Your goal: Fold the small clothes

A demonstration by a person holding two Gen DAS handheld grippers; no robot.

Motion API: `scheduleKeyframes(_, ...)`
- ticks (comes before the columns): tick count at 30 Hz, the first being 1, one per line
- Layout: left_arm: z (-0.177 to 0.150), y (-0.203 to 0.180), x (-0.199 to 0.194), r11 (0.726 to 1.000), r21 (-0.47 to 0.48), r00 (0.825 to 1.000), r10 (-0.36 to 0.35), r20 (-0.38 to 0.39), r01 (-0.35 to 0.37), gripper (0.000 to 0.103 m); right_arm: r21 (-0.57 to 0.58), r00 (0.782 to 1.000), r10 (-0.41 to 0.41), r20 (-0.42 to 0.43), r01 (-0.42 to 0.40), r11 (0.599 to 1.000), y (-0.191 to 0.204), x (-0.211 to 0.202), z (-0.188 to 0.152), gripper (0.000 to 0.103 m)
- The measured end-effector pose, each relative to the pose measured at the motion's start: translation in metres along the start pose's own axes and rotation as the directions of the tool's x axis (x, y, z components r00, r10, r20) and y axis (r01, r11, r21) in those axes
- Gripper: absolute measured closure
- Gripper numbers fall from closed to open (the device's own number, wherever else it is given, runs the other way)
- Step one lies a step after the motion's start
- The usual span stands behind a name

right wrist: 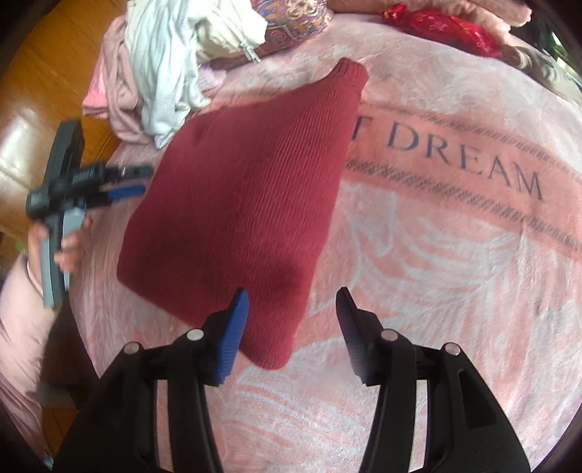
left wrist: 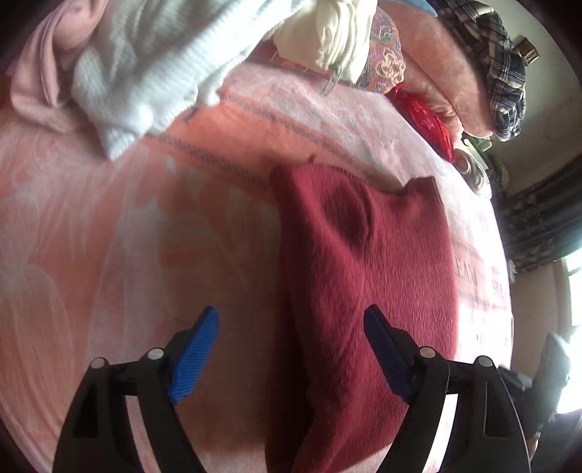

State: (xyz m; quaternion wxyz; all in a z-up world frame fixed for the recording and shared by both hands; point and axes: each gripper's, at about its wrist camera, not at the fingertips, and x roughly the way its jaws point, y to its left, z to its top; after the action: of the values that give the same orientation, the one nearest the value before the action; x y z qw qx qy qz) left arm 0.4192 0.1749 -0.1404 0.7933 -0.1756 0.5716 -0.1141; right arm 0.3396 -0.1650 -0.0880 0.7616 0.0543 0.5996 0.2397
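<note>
A dark red knit garment (left wrist: 367, 276) lies folded into a flat oblong on the pink blanket (left wrist: 109, 236); it also shows in the right wrist view (right wrist: 247, 203). My left gripper (left wrist: 291, 320) is open and empty, its jaws either side of the garment's near left edge. It shows from outside in the right wrist view (right wrist: 131, 182), just left of the garment. My right gripper (right wrist: 293, 302) is open and empty above the garment's near corner.
A heap of white and pale pink clothes (left wrist: 145, 72) lies at the far end of the blanket (right wrist: 436, 291), also in the right wrist view (right wrist: 163, 72). A red cloth (right wrist: 443, 25) and plaid fabric (left wrist: 502, 69) lie beyond. Wooden floor (right wrist: 40, 83) lies left.
</note>
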Motion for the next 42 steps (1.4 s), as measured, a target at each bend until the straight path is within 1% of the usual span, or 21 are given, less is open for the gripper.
scheduleKeyframes(2,-0.005,-0.002,0.007,1.000,0.008,1.000,-0.021,-0.019,0.021,0.021,0.026,1.000,0.005,-0.014,-0.005,1.000,-0.004,0.004,0.013,0.050)
scheduleKeyframes(5,-0.008,-0.006,0.019,0.999,0.016,0.999,-0.028,-0.039,0.028,0.021,0.048,0.999,0.029,-0.028,-0.027,0.998,-0.005,0.014,0.031,0.050)
scheduleKeyframes(9,-0.007,-0.010,0.031,0.994,-0.001,0.992,-0.109,-0.062,0.109,0.021,0.098,0.996,0.075,-0.055,-0.070,0.993,-0.012,0.032,0.049,0.048)
scheduleKeyframes(10,-0.006,-0.013,0.035,0.993,0.006,0.990,-0.120,-0.071,0.121,0.021,0.109,0.995,0.078,-0.060,-0.071,0.992,-0.015,0.037,0.053,0.046)
scheduleKeyframes(13,-0.006,-0.020,0.048,0.992,0.035,0.988,-0.114,-0.102,0.118,0.021,0.131,0.991,0.113,-0.071,-0.103,0.986,-0.021,0.047,0.063,0.039)
scheduleKeyframes(16,-0.002,-0.019,0.062,0.988,0.015,0.979,-0.152,-0.136,0.155,0.020,0.156,0.985,0.153,-0.081,-0.139,0.978,-0.028,0.058,0.068,0.033)
scheduleKeyframes(19,0.001,-0.013,0.072,0.977,-0.022,0.966,-0.212,-0.146,0.211,0.018,0.190,0.973,0.207,-0.098,-0.186,0.964,-0.037,0.070,0.068,0.028)
scheduleKeyframes(21,0.003,-0.010,0.076,0.970,-0.035,0.958,-0.243,-0.154,0.241,0.018,0.213,0.965,0.239,-0.112,-0.211,0.954,-0.040,0.081,0.068,0.028)
scheduleKeyframes(23,0.004,-0.010,0.079,0.968,-0.032,0.955,-0.250,-0.160,0.248,0.018,0.220,0.958,0.262,-0.115,-0.232,0.947,-0.040,0.088,0.067,0.029)
scheduleKeyframes(24,0.004,-0.011,0.080,0.969,-0.028,0.956,-0.247,-0.161,0.246,0.018,0.216,0.957,0.267,-0.111,-0.239,0.947,-0.038,0.090,0.067,0.036)
scheduleKeyframes(25,0.004,-0.012,0.080,0.970,-0.021,0.957,-0.242,-0.161,0.242,0.019,0.218,0.955,0.277,-0.109,-0.249,0.944,-0.037,0.090,0.066,0.039)
scheduleKeyframes(27,0.005,-0.014,0.081,0.975,-0.006,0.960,-0.222,-0.169,0.224,0.021,0.221,0.956,0.273,-0.104,-0.245,0.944,-0.037,0.090,0.066,0.044)
scheduleKeyframes(28,0.006,-0.017,0.081,0.977,-0.005,0.963,-0.210,-0.170,0.213,0.026,0.220,0.957,0.272,-0.102,-0.245,0.944,-0.036,0.089,0.067,0.047)
scheduleKeyframes(29,0.006,-0.019,0.081,0.979,-0.012,0.966,-0.202,-0.164,0.203,0.033,0.220,0.957,0.273,-0.096,-0.247,0.944,-0.036,0.088,0.066,0.049)
scheduleKeyframes(31,0.003,-0.021,0.078,0.977,-0.024,0.964,-0.212,-0.160,0.211,0.043,0.217,0.959,0.268,-0.087,-0.245,0.945,-0.035,0.084,0.064,0.053)
scheduleKeyframes(33,0.003,-0.025,0.078,0.978,-0.024,0.966,-0.209,-0.152,0.207,0.050,0.209,0.962,0.264,-0.077,-0.243,0.947,-0.033,0.081,0.062,0.056)
scheduleKeyframes(35,0.000,-0.024,0.075,0.976,-0.033,0.965,-0.220,-0.142,0.217,0.063,0.208,0.960,0.272,-0.065,-0.254,0.945,-0.032,0.078,0.060,0.059)
scheduleKeyframes(37,-0.003,-0.027,0.071,0.974,-0.030,0.966,-0.228,-0.124,0.226,0.067,0.209,0.958,0.283,-0.054,-0.266,0.941,-0.033,0.071,0.056,0.061)
scheduleKeyframes(38,-0.005,-0.031,0.068,0.976,-0.009,0.969,-0.219,-0.112,0.219,0.068,0.210,0.956,0.288,-0.050,-0.272,0.939,-0.034,0.067,0.054,0.061)
scheduleKeyframes(40,-0.009,-0.039,0.063,0.978,0.017,0.974,-0.205,-0.093,0.208,0.069,0.206,0.955,0.293,-0.046,-0.278,0.938,-0.033,0.059,0.050,0.062)
scheduleKeyframes(42,-0.015,-0.048,0.057,0.977,0.023,0.974,-0.212,-0.080,0.214,0.070,0.186,0.956,0.290,-0.046,-0.277,0.943,-0.031,0.049,0.045,0.062)
